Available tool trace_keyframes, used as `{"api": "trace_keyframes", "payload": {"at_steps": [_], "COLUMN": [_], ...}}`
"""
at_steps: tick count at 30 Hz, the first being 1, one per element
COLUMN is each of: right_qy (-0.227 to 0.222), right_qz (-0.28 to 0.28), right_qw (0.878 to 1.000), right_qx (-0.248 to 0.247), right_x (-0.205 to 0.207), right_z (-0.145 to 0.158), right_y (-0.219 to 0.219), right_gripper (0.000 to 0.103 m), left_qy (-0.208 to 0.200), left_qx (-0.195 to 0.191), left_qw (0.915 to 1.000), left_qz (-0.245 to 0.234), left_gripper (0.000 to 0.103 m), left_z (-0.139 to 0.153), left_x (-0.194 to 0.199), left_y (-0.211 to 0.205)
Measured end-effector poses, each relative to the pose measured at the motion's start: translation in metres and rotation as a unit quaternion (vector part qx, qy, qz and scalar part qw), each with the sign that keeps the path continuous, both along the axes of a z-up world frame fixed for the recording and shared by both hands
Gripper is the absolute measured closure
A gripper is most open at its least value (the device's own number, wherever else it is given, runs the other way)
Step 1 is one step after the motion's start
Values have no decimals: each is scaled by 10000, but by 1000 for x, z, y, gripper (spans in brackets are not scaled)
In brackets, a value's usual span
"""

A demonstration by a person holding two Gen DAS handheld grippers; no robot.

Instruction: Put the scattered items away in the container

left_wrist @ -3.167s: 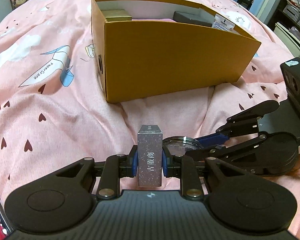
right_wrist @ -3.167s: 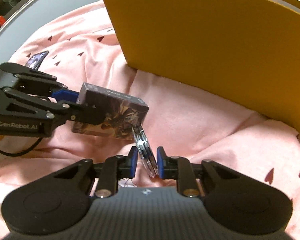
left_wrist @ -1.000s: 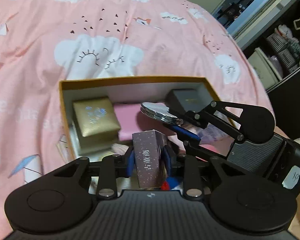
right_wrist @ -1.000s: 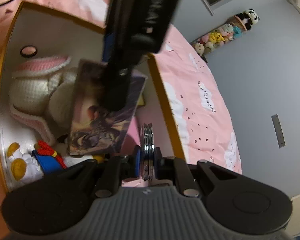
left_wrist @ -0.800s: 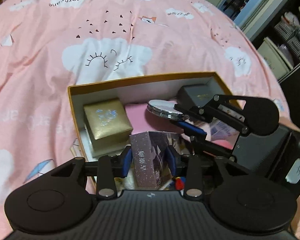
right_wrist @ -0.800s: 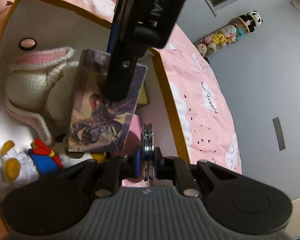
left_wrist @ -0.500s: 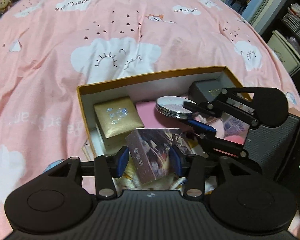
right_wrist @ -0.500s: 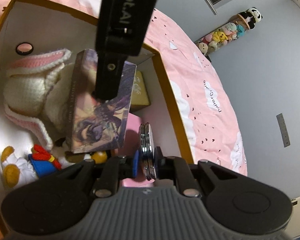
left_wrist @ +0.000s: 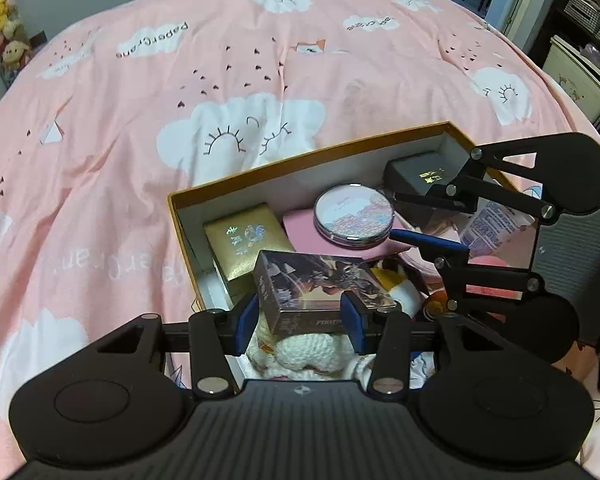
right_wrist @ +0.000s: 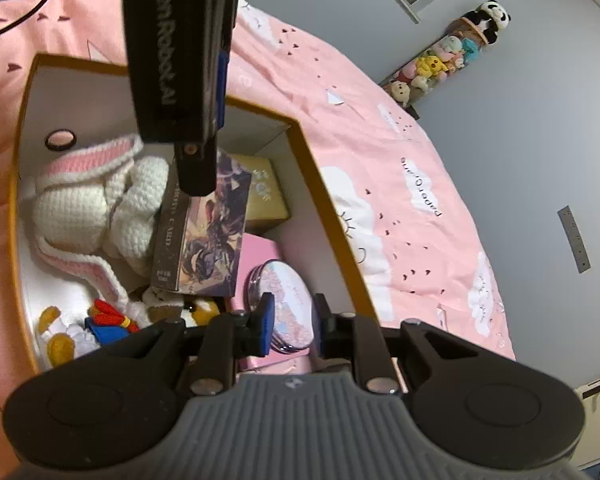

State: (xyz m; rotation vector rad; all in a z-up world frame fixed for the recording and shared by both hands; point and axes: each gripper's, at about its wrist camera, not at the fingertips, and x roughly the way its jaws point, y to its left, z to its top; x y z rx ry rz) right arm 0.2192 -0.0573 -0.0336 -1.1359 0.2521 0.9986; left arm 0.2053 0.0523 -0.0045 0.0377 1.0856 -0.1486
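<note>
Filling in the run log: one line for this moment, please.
left tongs: open, card box released | right tongs: opening, compact mirror between | orange box

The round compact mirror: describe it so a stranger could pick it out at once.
On the pink bedspread sits an open orange box. Inside, on a flat pink packet, lies the compact mirror: the only round, chrome-rimmed item among square boxes and plush toys.

The box point(left_wrist: 308, 160) sits on the bed point(left_wrist: 140, 120), at the frame's centre right. Inside, the round mirror point(left_wrist: 354, 216) lies right of the gift box point(left_wrist: 246, 240), behind the card box point(left_wrist: 320, 288).
</note>
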Motion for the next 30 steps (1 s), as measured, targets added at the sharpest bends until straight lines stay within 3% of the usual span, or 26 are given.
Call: {"api": "trace_keyframes", "payload": {"at_steps": [8,13,16,24,25,30], "right_qy": [426,934,1258,2096,2141,2375], "right_qz": [-591,-1195,-1632,-2649,-2711,-2951], "right_qw": [9958,9813,9640,8923,8866,8637], "right_qx": [553,1187,1682,2996,3078,3325], "right_x": [-13,-14,-14,-21,-25,-44], "right_z": [23,52,69,97,96,81], "right_y": [-30,-48,-65,-111,-114,-127], "right_gripper": [78,78,74,59,57,52], "left_qy": [-539,-1073,-1443,-2313,-2359,-2463], "left_qx": [295,399,364,424,545,436], "left_qw": [9979,9932,9888,9703,9644,9588], "left_qz": [-181,-201,-112,568,1060,1347], "left_gripper": [46,44,38,20,18,15], "left_z": [25,48,63,79,77,60], "left_x": [-20,-37,-48,-80,-83,-98], "left_y": [-17,-28,-33,-41,-42,-50]}}
